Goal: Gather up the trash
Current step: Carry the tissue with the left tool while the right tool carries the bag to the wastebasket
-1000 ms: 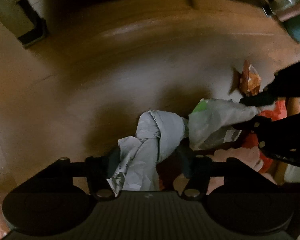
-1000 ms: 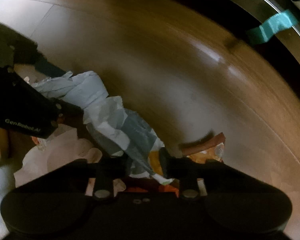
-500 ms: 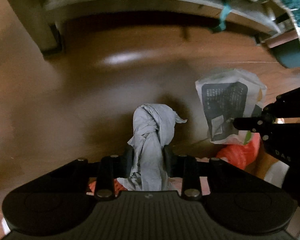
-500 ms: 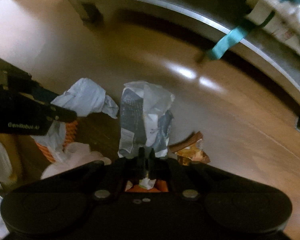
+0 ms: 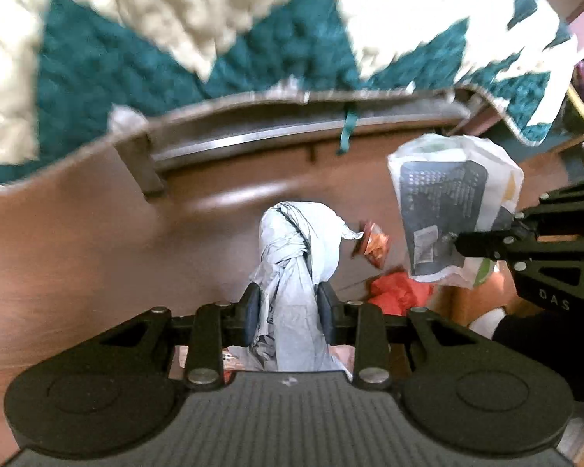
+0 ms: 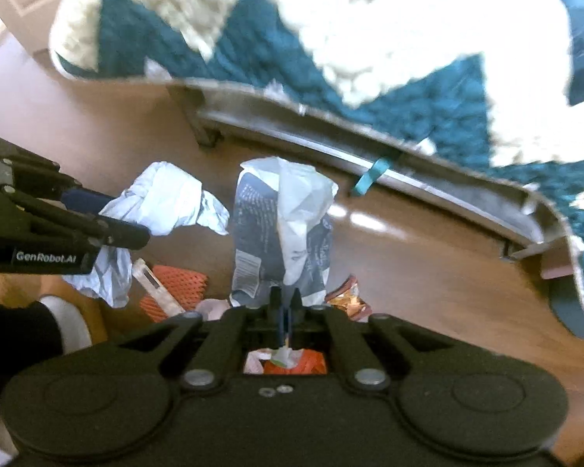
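Left wrist view: the left gripper [image 5: 288, 303] is squeezing a knotted grey plastic bag [image 5: 298, 257] between its 2 pads, holding it above the brown floor [image 5: 97, 241]. An orange snack wrapper [image 5: 374, 243] is lying on the floor beyond.

Right wrist view: the right gripper [image 6: 285, 299] is pinching fully closed on the edge of a white printed bag [image 6: 282, 233], which is hanging above the floor near a teal-and-cream quilt [image 6: 331, 50].

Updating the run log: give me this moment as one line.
left gripper: shut on knotted grey bag | right gripper: shut on printed white bag | orange wrapper: on floor
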Demonstrator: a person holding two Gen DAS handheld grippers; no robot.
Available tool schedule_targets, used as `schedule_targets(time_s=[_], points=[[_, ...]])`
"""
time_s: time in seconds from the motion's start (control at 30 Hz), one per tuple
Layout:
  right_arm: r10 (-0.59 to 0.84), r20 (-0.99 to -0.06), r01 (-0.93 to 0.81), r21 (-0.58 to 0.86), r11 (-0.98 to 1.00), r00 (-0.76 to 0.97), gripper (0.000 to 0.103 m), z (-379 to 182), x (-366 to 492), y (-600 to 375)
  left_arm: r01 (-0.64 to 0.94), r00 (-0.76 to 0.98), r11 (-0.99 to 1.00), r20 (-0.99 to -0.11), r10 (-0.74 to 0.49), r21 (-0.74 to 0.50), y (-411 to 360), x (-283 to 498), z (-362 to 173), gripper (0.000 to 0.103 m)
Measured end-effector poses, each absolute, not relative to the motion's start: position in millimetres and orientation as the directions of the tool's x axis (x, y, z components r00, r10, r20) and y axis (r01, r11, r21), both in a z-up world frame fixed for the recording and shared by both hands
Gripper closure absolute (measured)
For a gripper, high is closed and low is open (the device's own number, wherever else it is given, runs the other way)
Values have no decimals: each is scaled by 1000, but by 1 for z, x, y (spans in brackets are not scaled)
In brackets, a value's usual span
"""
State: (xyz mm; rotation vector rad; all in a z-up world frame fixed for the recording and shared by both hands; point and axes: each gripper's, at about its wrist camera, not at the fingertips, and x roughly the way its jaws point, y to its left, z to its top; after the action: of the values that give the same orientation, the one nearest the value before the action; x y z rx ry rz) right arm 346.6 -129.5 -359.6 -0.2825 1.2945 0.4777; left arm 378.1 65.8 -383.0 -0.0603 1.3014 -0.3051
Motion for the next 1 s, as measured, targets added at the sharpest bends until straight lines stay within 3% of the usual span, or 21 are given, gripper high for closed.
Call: schedule_targets(time_s=[0.47, 1.0], points=[[286, -853, -496, 36, 868, 437, 102, -198, 287, -139, 108, 548, 985, -819, -172, -135, 49, 316, -210, 73], [327, -640, -481, -76, 874, 695, 102, -42, 271, -156, 111, 815, 991, -564, -131, -70, 35, 280, -44, 73]])
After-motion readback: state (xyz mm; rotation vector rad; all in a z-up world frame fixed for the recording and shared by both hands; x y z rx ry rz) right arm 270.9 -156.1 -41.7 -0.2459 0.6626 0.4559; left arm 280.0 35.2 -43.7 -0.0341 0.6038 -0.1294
